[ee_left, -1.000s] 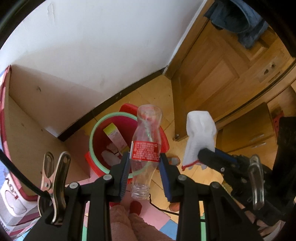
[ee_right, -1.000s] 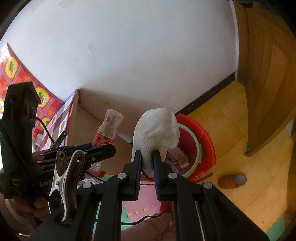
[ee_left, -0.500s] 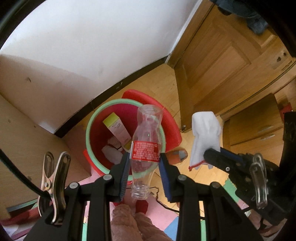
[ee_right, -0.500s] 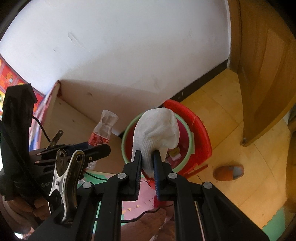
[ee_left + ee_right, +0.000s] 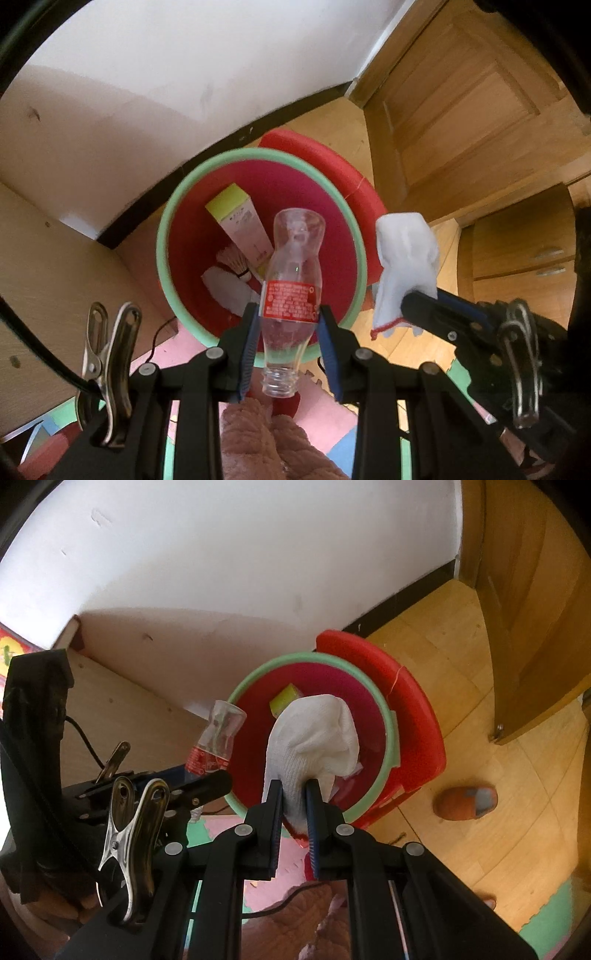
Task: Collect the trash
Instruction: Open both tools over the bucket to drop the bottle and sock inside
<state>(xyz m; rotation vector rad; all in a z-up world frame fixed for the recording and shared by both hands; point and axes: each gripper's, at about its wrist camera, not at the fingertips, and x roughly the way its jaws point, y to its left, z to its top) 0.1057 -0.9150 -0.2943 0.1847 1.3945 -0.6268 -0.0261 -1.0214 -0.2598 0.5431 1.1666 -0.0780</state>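
We see left gripper (image 5: 288, 321), jaws clamped on clear plastic bottle (image 5: 293, 291) at red label, neck down, lower centre of left wrist frame, over mouth of red bin (image 5: 258, 162) with green rim. Inside bin: yellow-topped carton (image 5: 240, 225), shuttlecock (image 5: 234, 260). Right gripper (image 5: 294, 801), jaws narrow, pinching white glove (image 5: 314, 734), centre of right wrist frame, above bin. Orange slipper (image 5: 465, 802) on wood floor at right.

Bottle (image 5: 291, 280) over bin (image 5: 168, 236); glove (image 5: 404, 269) right (box (image 5: 240, 225) inside).
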